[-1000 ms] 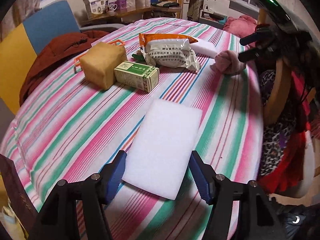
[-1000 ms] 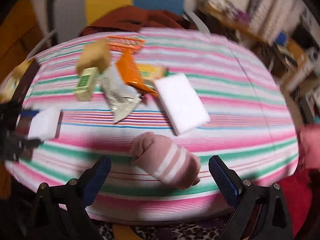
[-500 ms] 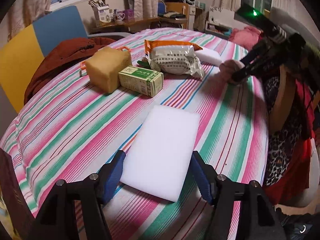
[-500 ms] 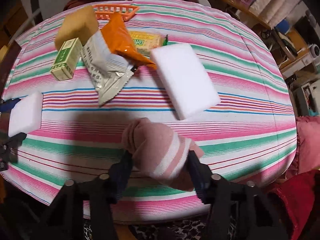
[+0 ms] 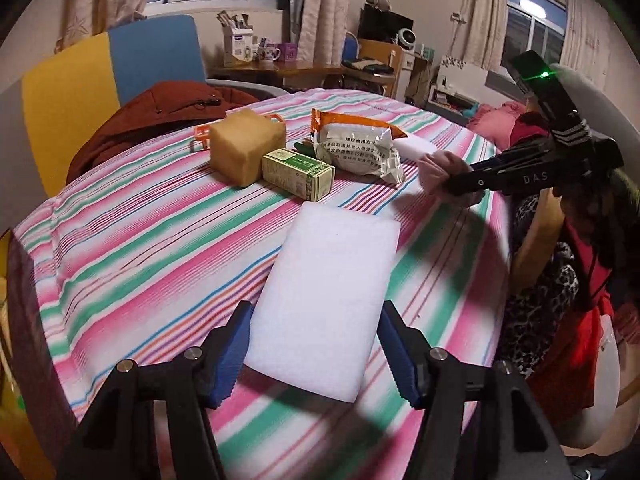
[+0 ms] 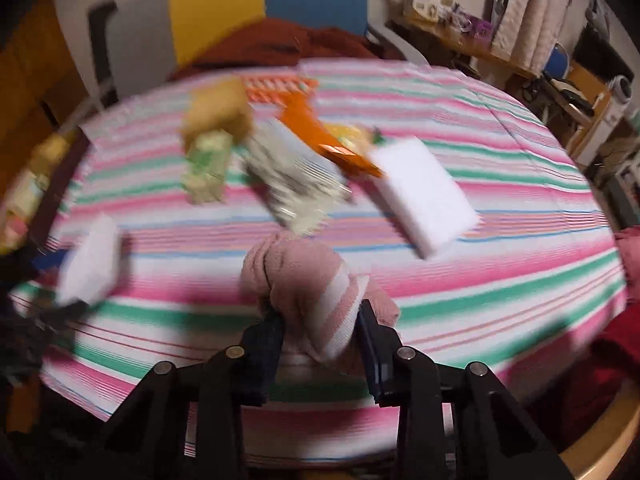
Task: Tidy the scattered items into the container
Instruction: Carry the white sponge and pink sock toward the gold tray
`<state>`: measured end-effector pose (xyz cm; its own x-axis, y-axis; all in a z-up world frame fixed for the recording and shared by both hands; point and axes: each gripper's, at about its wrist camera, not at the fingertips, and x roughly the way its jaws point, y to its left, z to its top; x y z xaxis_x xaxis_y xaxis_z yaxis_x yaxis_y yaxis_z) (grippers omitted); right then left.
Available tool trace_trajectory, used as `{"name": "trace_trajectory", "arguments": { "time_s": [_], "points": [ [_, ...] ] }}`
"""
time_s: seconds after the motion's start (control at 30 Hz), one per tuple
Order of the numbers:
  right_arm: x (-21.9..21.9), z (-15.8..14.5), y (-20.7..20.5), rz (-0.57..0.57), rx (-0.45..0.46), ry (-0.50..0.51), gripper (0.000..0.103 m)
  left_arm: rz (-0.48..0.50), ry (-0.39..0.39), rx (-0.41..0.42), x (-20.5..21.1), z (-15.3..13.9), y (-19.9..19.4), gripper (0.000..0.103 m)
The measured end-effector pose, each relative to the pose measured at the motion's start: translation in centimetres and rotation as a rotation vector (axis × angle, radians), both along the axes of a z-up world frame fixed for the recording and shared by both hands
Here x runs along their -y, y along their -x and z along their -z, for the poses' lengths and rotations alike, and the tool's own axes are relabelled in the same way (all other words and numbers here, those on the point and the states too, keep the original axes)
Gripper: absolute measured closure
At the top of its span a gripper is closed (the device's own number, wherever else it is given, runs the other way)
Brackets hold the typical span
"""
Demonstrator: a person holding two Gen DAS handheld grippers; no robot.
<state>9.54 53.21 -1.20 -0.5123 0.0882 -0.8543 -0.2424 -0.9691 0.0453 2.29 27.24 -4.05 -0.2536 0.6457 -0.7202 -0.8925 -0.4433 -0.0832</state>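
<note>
**Carry the sock roll to the basket, then close on the sponge**

On the left, the left hand-held gripper sits low over the striped desk with its blue pads apart, one on each side of the near end of a white sponge. The pads look just beside the sponge's edges, not pressing them, and the sponge lies flat on the cloth. To grip it well, the pads should meet the two long edges squarely and squeeze gently, since the foam will likely give and could bow or slip out if pinched too hard or off-centre.

Further back, near the middle, stand a tan block, a green box touching it, and a printed food packet. Behind the block an orange basket shows only in part; it is probably the container, and the block hides much of it.

On the right, the right hand-held gripper is clamped on a pink striped sock roll, which appears lifted clear of the desk, though the right wrist view is blurred. A second white sponge lies beyond it. The roll should travel high enough to pass over the packet and box, approach the basket from its open side, and be let go only once over the rim, as a soft roll may tumble out.
</note>
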Motion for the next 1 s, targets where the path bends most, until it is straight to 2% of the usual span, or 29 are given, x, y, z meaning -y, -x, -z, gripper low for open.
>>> {"name": "trace_trajectory", "arguments": {
  "time_s": [0.3,0.47,0.63,0.8,1.0],
  "points": [
    [8.5,-1.1,2.8,-0.186,-0.183,0.145,0.067,-0.130,-0.102,-0.047,6.3,-3.2,-0.7,0.039],
    [14.6,-1.9,4.9,-0.304,-0.233,0.185,0.067,-0.264,-0.157,-0.063,11.8,-4.6,0.2,0.039],
    [20.1,-3.6,6.8,-0.425,-0.287,0.208,0.067,-0.413,-0.167,-0.091,17.5,-5.2,1.6,0.039],
    [25.2,-4.8,8.9,-0.552,-0.305,0.180,0.067,-0.548,-0.142,-0.086,22.7,-4.8,4.1,0.039],
    [32.2,-5.0,10.6,-0.725,-0.305,0.059,0.067,-0.652,-0.080,-0.070,26.0,-3.5,6.7,0.039]
  ]
}}
